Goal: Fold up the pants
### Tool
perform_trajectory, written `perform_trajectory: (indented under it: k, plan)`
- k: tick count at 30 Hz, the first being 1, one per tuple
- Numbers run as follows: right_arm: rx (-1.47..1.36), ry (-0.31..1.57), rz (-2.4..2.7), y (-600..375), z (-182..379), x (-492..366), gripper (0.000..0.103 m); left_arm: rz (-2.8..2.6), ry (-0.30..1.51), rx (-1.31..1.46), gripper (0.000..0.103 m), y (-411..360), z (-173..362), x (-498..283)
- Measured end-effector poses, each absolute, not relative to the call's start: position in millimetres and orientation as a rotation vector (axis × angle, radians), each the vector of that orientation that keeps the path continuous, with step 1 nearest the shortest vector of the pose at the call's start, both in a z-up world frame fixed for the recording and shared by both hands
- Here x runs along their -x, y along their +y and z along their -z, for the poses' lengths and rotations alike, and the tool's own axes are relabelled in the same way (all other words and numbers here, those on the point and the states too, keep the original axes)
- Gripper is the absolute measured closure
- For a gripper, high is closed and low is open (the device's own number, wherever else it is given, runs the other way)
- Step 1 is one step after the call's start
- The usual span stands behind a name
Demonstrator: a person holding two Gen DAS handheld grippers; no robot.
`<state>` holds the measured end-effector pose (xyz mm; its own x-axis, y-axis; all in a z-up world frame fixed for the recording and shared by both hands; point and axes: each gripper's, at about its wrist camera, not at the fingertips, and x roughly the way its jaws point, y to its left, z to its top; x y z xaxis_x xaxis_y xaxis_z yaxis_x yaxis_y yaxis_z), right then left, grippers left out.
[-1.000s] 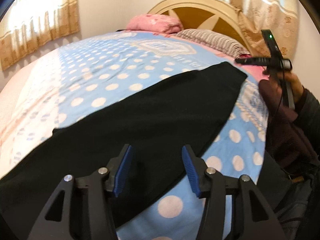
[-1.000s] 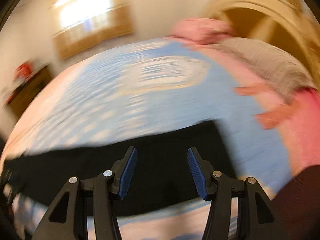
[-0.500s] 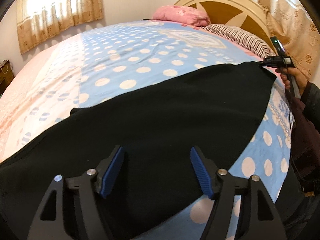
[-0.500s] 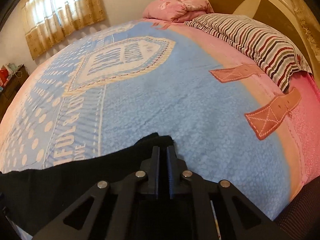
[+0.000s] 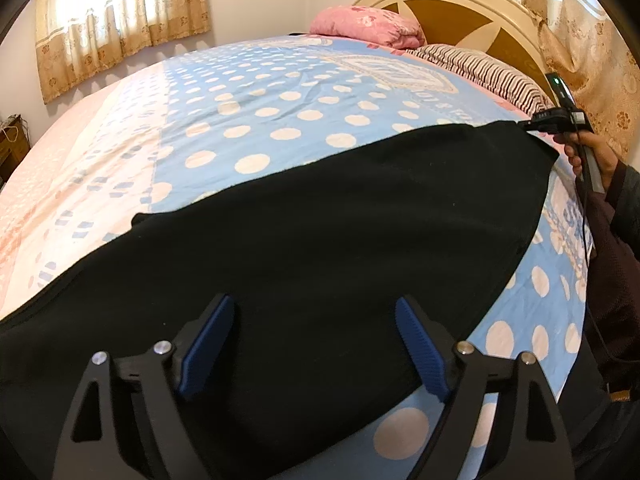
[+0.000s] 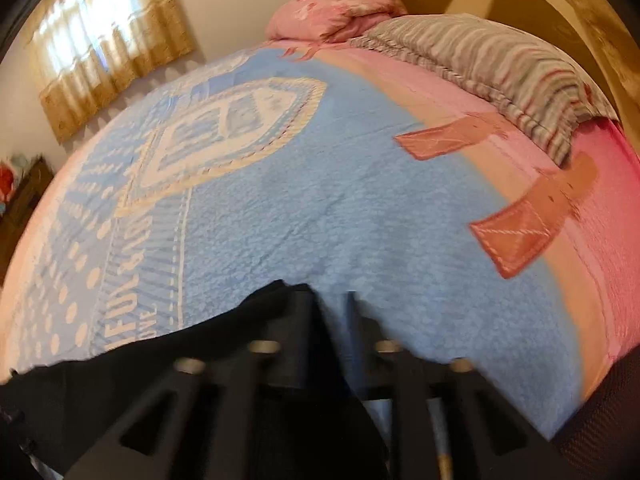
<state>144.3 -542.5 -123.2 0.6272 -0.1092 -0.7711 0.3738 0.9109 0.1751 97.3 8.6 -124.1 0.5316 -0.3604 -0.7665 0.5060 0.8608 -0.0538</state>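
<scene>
Two grippers work over one pair of black pants (image 5: 320, 240), which lies spread flat across a blue polka-dot blanket (image 5: 280, 120) on the bed, running from the lower left up toward the right edge. The left gripper (image 5: 312, 344) hovers over the near part of the cloth, its jaws wide and just opened further; fabric lies beneath them but the blue pads (image 5: 204, 348) press on nothing. The right gripper (image 6: 336, 312) sits at the far corner of the pants, jaws just parted to a narrow gap — blanket shows between the fingers, and the black corner lies against the left one, not pinched. From the left wrist view, a hand (image 5: 592, 156) holds that gripper at the pants' upper right corner. Beyond lie a striped pillow (image 6: 500, 64) and a pink pillow (image 6: 332, 12) against the cream headboard (image 5: 460, 4); curtains (image 5: 120, 20) hang behind. Motion blur softens the right wrist view.
</scene>
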Motion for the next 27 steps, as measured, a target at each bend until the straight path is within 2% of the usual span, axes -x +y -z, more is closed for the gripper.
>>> perform_trajectory:
  k: [1,2,13,20,24,26,27]
  plan:
    - [-0.364,0.835,0.268,-545,121,-139,0.036,0.522,0.866,-0.175,0.017,10,123,-97]
    - [-0.395,0.817,0.242,-548,118,-131,0.034,0.522,0.862,-0.167,0.017,12,122,-96]
    - [-0.41,0.849,0.164,-557,127,-93,0.035,0.442,0.798,-0.069,0.01,44,108,-93]
    - [-0.362,0.879,0.083,-538,141,-106,0.051,0.371,0.812,-0.003,0.01,60,115,-99]
    - [-0.279,0.888,0.12,-523,145,-115,0.053,0.363,0.832,0.018,0.01,61,124,-102]
    - [-0.297,0.904,0.141,-527,144,-117,0.06,0.356,0.834,0.01,0.01,59,129,-103]
    - [-0.305,0.911,0.145,-528,143,-118,0.071,0.354,0.831,0.007,0.009,58,129,-103]
